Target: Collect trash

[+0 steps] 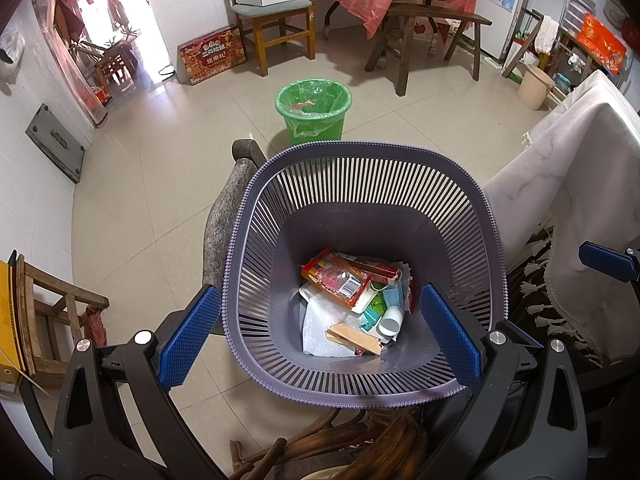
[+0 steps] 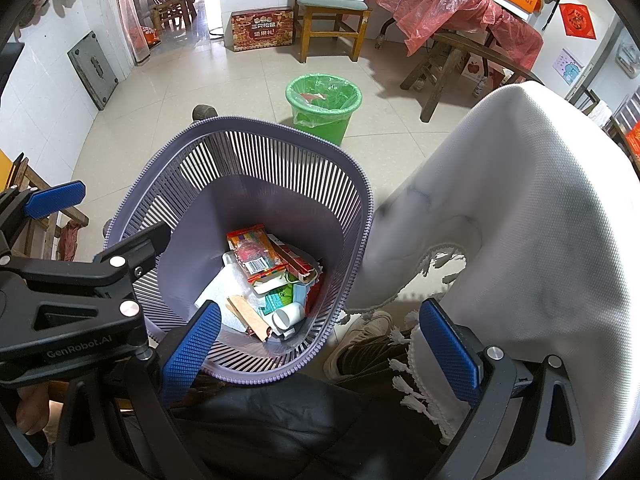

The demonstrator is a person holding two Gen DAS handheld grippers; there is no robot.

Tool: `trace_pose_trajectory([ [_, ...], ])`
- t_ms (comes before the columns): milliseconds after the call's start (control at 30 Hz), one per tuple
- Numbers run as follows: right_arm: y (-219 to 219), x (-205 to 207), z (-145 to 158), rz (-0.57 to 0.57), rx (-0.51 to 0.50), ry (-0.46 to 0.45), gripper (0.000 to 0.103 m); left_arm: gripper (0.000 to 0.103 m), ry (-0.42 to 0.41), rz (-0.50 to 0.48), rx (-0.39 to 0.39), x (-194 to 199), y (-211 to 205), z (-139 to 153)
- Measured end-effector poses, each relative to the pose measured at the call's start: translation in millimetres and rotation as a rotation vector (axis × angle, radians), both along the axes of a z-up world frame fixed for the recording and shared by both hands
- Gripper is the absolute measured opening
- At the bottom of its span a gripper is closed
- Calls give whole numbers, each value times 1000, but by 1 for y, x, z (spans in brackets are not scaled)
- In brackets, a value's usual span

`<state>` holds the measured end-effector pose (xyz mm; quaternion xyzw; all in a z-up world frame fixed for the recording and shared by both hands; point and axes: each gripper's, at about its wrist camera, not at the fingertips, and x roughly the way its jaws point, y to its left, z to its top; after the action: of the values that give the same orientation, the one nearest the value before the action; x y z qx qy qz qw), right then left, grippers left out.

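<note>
wooden chair (image 1: pixel 276 28), red gift box (image 1: pixel 211 55), bench (image 1: pixel 432 28)

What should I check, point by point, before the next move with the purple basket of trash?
1. Left gripper jaws open, straddling the purple basket: ok.
2. Left gripper actually gripping the basket wall: cannot tell.
3. Right gripper jaws open and holding nothing: ok.
4. Trash inside the basket, such as the orange wrapper and white bottle, lying below the rim: ok.
5. Green bin upright on the floor, liner open: ok.
6. White cloth hanging close beside the basket rim, may snag: not ok.
</note>
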<state>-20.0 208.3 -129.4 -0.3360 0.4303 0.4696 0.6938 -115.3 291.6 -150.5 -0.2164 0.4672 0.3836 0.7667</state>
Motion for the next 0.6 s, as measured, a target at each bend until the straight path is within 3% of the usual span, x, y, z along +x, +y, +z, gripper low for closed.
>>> trace_pose_trajectory([
  [600, 0, 5, 3, -6, 11, 6, 98, 96, 20, 15, -7, -4, 0, -4],
])
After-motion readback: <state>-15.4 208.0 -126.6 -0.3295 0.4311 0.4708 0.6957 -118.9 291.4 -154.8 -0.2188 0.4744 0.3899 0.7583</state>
